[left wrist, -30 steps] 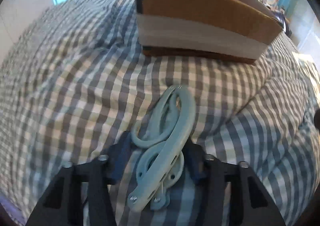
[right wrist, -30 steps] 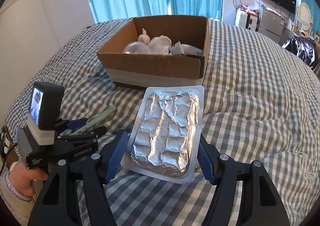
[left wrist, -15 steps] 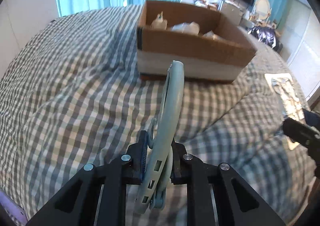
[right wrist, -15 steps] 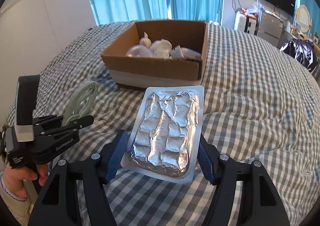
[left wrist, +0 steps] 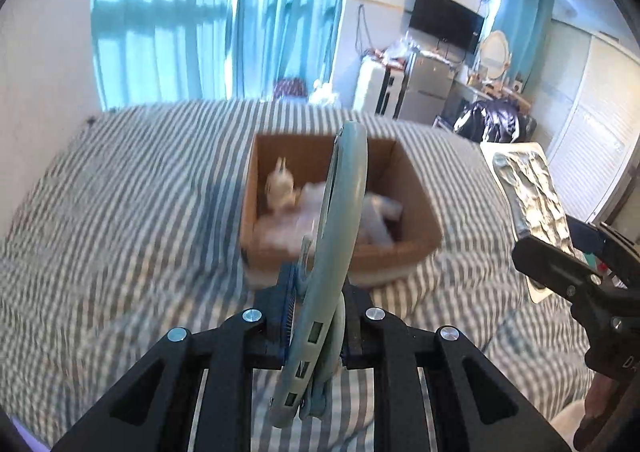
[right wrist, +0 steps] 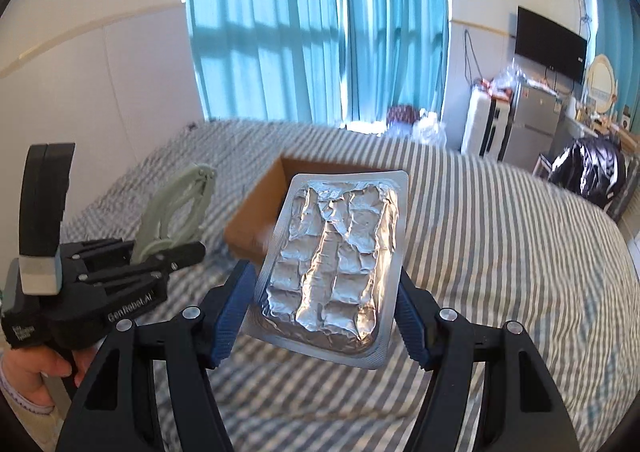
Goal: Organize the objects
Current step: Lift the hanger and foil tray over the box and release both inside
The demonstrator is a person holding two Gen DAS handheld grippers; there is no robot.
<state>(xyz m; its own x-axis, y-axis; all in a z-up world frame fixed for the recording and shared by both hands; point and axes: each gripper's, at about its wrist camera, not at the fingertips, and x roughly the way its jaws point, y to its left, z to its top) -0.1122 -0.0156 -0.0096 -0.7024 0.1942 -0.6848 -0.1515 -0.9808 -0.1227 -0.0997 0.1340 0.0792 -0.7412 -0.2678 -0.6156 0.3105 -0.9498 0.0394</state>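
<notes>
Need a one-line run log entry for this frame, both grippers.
left gripper: shut on pale green folding plastic hanger | right gripper: shut on silver foil blister pack | both raised before open brown cardboard box

Crinkled glossy foil blister pack (right wrist: 332, 264)

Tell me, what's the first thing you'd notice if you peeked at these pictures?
Probably the shiny foil blister pack, held up in the air between the right gripper's blue pads. Next, the pale green folding hanger clamped edge-on in the left gripper, sticking up in front of the open cardboard box on the checked bedspread. Behind everything hang bright turquoise curtains.
</notes>
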